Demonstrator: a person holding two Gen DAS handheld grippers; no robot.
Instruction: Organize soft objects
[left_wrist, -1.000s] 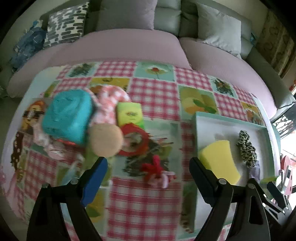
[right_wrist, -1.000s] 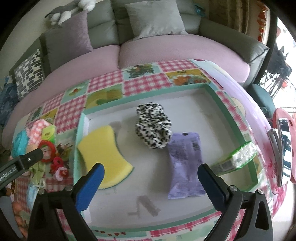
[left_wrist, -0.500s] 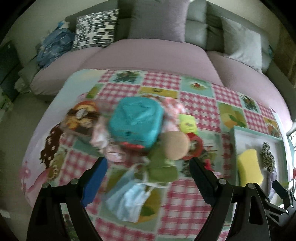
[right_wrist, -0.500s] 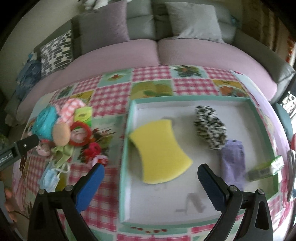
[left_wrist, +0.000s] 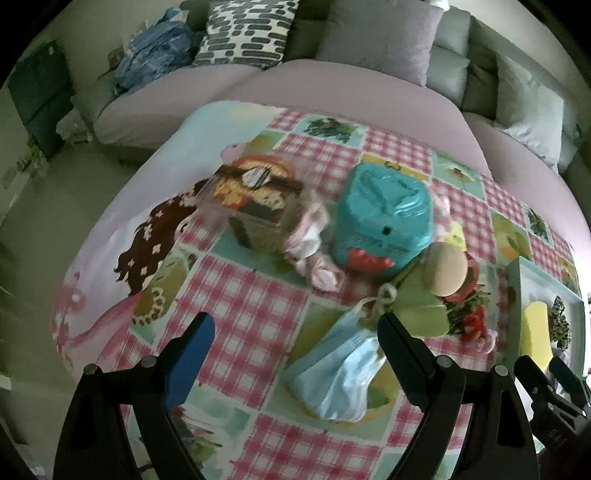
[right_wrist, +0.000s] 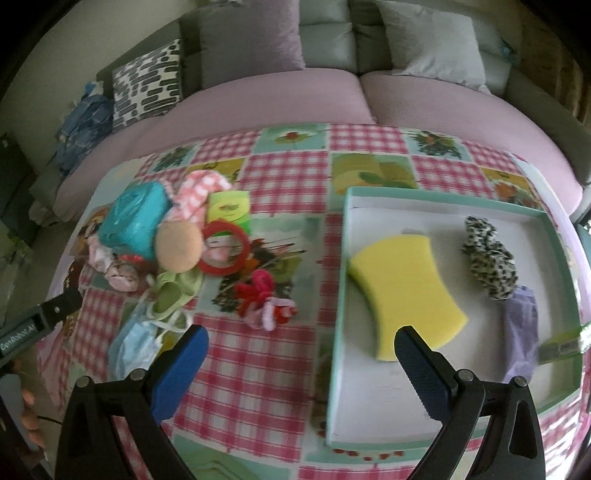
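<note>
We are reading just one piece of lettering: white characters running along the black body of the left gripper (right_wrist: 40, 317), poking in at nine o'clock of the right wrist view, spelling what looks like "GenRobot.AI". We are also eyeing print on the green packet (right_wrist: 231, 210) at about ten o'clock and on the purple pouch (right_wrist: 522, 332) at about four o'clock, but both are blurring too much to read.

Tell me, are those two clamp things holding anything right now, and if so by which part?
Nothing is held. The left gripper and the right gripper both hang open over the table, with no item between their fingers.
</note>
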